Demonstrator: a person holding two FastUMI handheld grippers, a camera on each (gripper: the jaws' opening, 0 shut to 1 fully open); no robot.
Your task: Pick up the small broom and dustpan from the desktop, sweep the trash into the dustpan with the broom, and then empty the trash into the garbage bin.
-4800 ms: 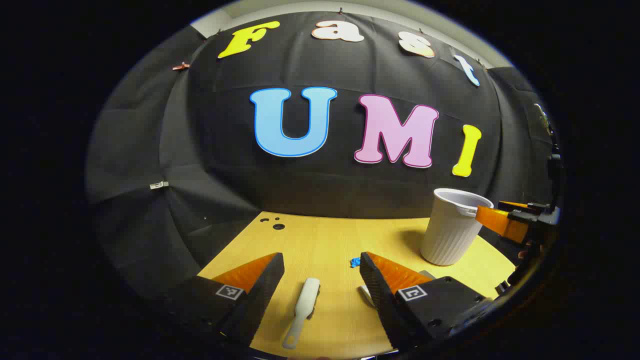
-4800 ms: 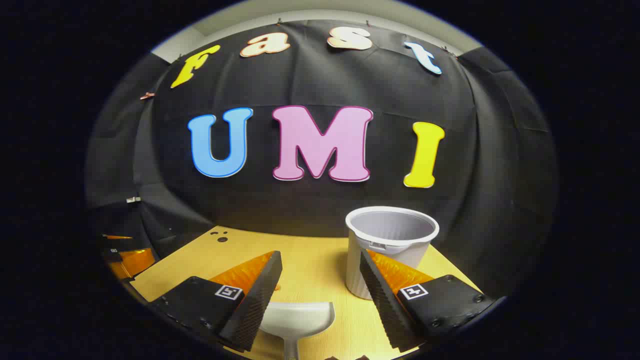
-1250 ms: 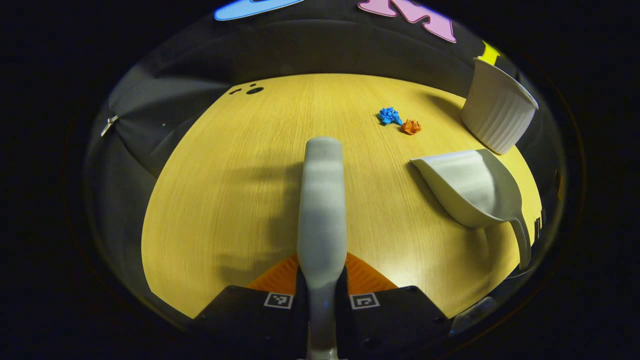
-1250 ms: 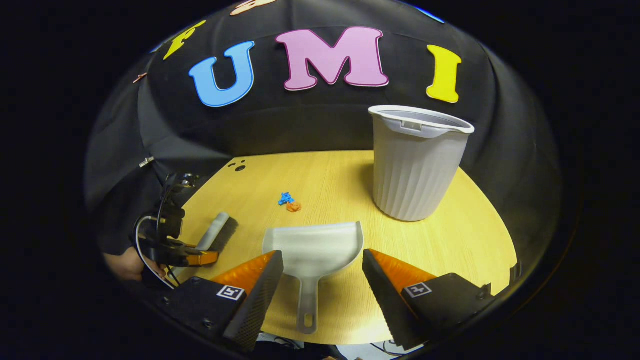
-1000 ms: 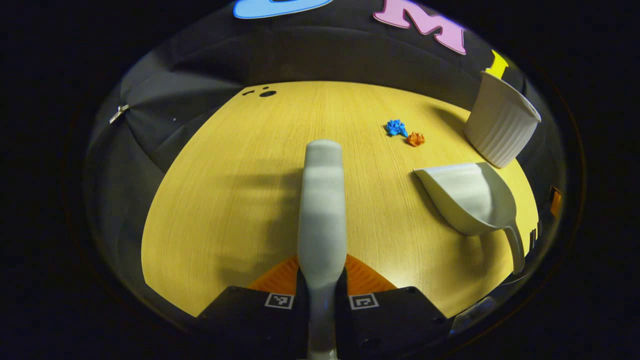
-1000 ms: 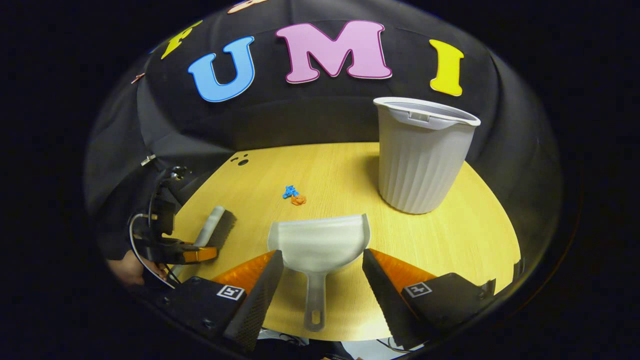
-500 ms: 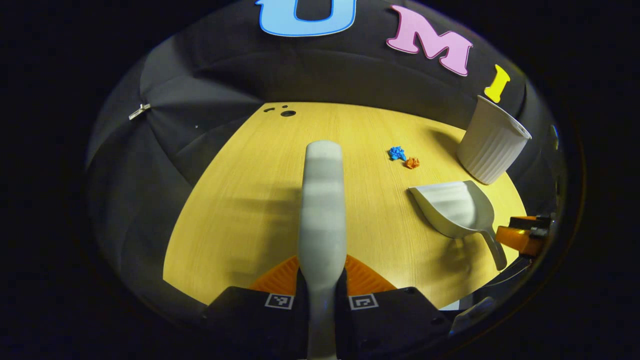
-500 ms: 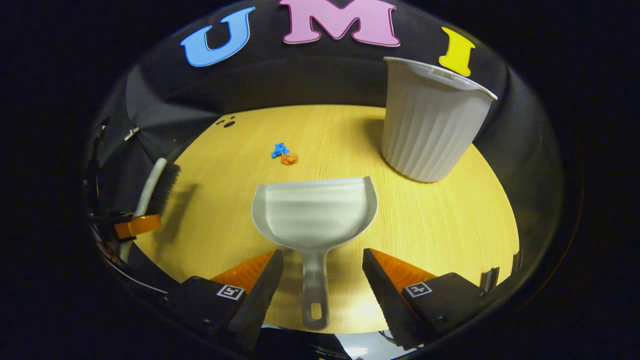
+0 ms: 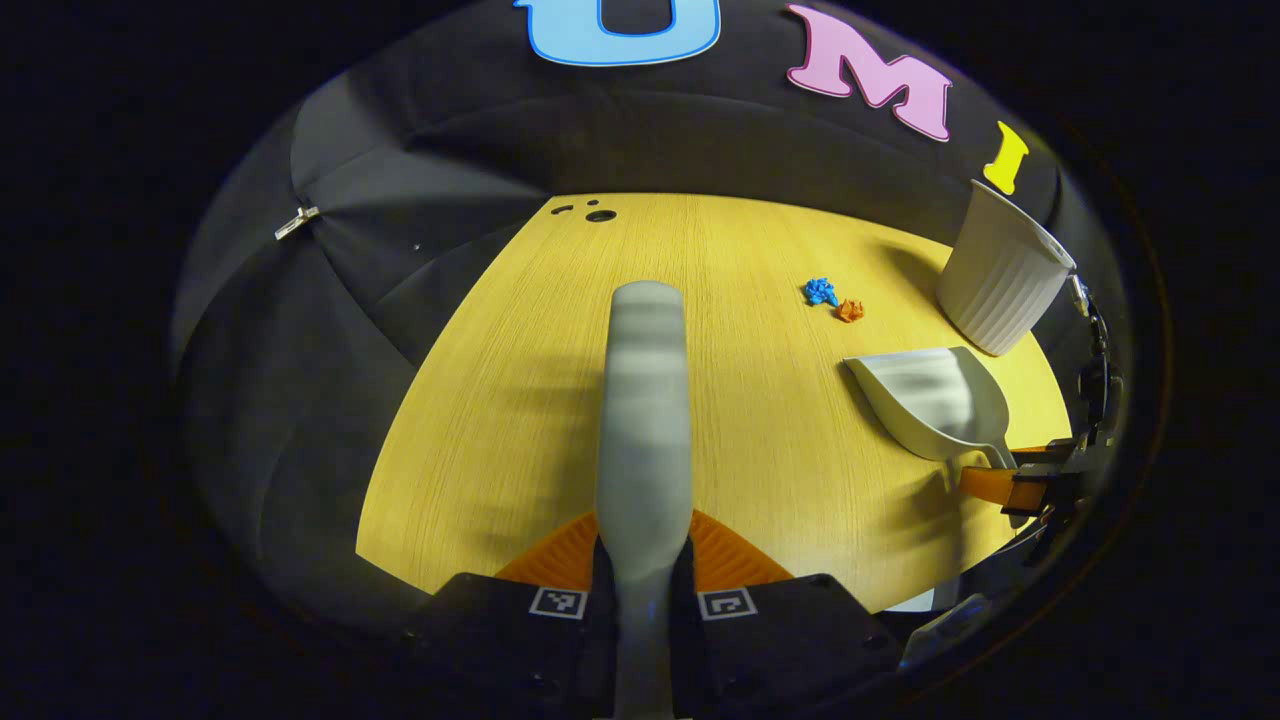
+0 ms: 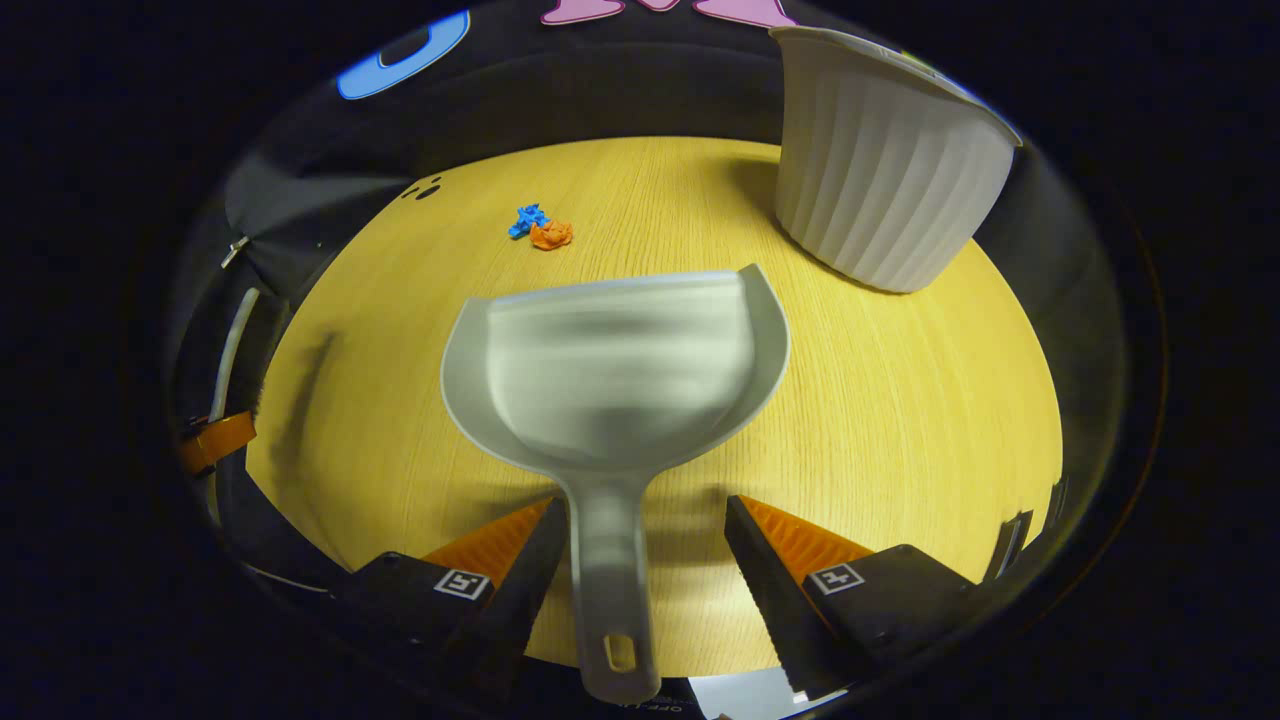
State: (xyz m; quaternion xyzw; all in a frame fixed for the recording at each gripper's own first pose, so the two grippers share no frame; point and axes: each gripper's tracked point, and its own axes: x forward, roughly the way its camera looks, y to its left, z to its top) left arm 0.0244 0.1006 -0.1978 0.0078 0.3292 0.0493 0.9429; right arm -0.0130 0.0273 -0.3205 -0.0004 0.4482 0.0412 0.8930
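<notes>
My left gripper (image 9: 645, 560) is shut on the handle of the small white broom (image 9: 645, 400), which sticks out forward above the wooden desktop (image 9: 500, 400). The white dustpan (image 10: 615, 370) lies flat on the desktop, its handle (image 10: 605, 590) between the spread fingers of my open right gripper (image 10: 645, 545), nearer the left finger. A blue scrap (image 10: 527, 219) and an orange scrap (image 10: 551, 235) lie together beyond the pan. The left gripper view shows the same blue scrap (image 9: 821, 291), orange scrap (image 9: 850, 310), dustpan (image 9: 935, 400) and right gripper (image 9: 1010, 485).
A white ribbed garbage bin (image 10: 890, 190) stands upright at the back right of the desktop (image 10: 900, 400), and also appears in the left gripper view (image 9: 1005, 270). At the far left edge of the right gripper view sit the left gripper (image 10: 215, 440) and the broom (image 10: 235, 340).
My right gripper has come down and forward over the dustpan, so the handle now lies between its fingers. My left gripper still holds the broom and has drifted slightly.
</notes>
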